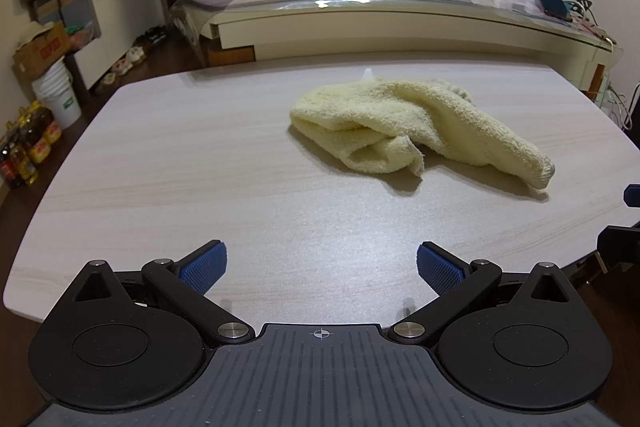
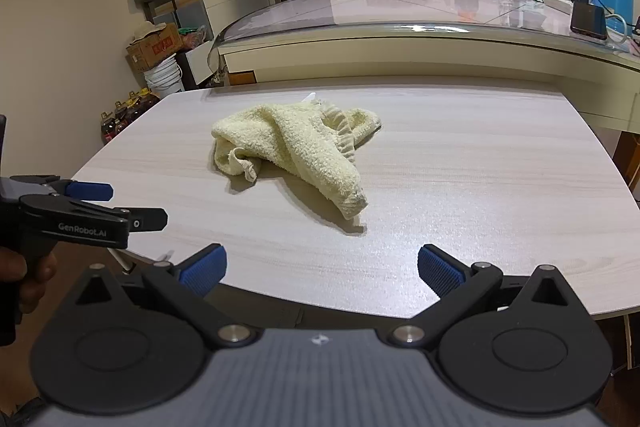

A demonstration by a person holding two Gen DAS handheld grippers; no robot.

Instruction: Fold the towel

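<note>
Towel (image 1: 416, 127), pale yellow terry, lies crumpled in a heap on the light wood-grain bench (image 1: 200, 187), past its middle twd the far edge, one rolled end trailing nearer & to the right. Not folded yet. Left claw (image 1: 322, 269) hovers over the near bench edge, tilted down, jaws spread wide w/ nothing between them, well apart from the towel. Right claw (image 2: 322, 269) hangs at the near edge too, jaws fully apart, empty. In the right wrist view the left claw shows at the left, gripped by a hand (image 2: 24, 279).
</note>
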